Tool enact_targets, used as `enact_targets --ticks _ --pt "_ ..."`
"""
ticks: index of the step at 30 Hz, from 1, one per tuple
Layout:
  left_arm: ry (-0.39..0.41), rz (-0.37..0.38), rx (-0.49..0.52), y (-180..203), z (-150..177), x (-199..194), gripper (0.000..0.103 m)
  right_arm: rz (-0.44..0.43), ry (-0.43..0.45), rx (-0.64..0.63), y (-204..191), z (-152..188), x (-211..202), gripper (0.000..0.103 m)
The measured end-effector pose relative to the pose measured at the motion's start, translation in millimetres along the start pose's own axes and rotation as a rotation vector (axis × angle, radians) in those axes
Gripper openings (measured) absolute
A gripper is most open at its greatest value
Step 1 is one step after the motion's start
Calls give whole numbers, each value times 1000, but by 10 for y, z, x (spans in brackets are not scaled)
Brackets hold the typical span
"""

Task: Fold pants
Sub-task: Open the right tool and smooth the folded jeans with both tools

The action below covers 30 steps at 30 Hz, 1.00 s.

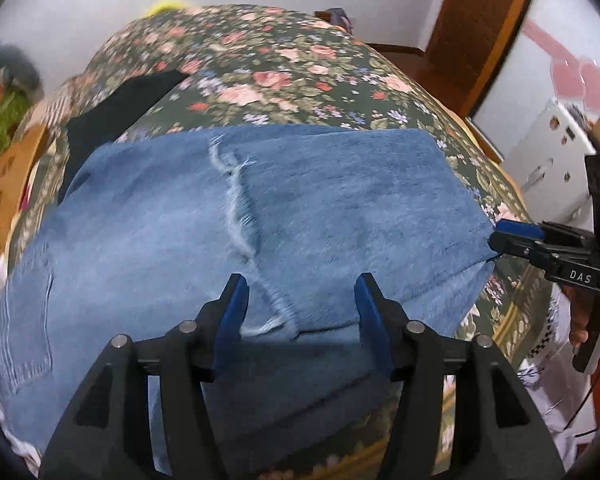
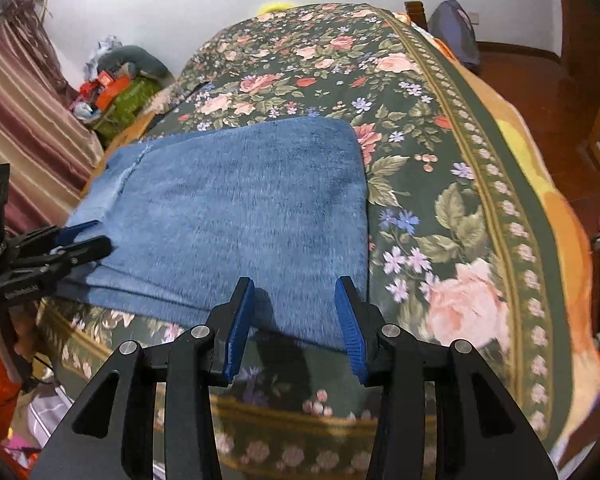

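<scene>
Two tools, both wide open, hover over the folded jeans [image 1: 260,216] on the bed [image 2: 440,128]: left tool [image 1: 300,300] view alone shows the frayed hem [image 1: 236,200]; right tool [image 2: 296,308] sits at their near edge.

Ahead of right tongs [image 2: 296,320]: folded jeans [image 2: 236,200] lie flat, bare floral bedspread [image 2: 440,208] beyond and rightward.
Left of them: left tongs [image 2: 80,240] block the jeans' near edge.
Far left: dark cloth [image 1: 116,116] on the bed.

You see a bed under a dark green floral bedspread [image 2: 440,184], bearing folded blue denim pants [image 2: 240,208] and a black cloth [image 1: 116,116].
</scene>
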<state>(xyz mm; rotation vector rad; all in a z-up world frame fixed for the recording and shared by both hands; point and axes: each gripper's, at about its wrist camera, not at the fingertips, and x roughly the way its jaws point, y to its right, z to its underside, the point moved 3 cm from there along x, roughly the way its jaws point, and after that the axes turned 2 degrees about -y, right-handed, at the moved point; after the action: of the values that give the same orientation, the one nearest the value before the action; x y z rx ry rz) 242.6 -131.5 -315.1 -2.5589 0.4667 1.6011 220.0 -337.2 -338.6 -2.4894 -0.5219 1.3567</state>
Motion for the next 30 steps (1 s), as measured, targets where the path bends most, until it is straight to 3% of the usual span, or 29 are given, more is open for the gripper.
enact_targets --ticks 6,13,18,25,30 --pt "68 -49 -82 -336 31 -408 57 -20 67 -18 -217 -152 -265 40" --pt "241 -100 -227 -983 128 -1228 60 -77 176 -141 -887 -474 -498 40" --pt "312 -199 -306 -1500 382 -1710 64 -124 204 -229 -1382 -623 -458 40" --pt "269 -317 -410 -2181 948 -1949 65 -172 183 -316 -1951 -697 -186 41" --pt "208 -288 -518 -2518 1479 -1837 66 -176 134 -360 -2234 -690 73 42"
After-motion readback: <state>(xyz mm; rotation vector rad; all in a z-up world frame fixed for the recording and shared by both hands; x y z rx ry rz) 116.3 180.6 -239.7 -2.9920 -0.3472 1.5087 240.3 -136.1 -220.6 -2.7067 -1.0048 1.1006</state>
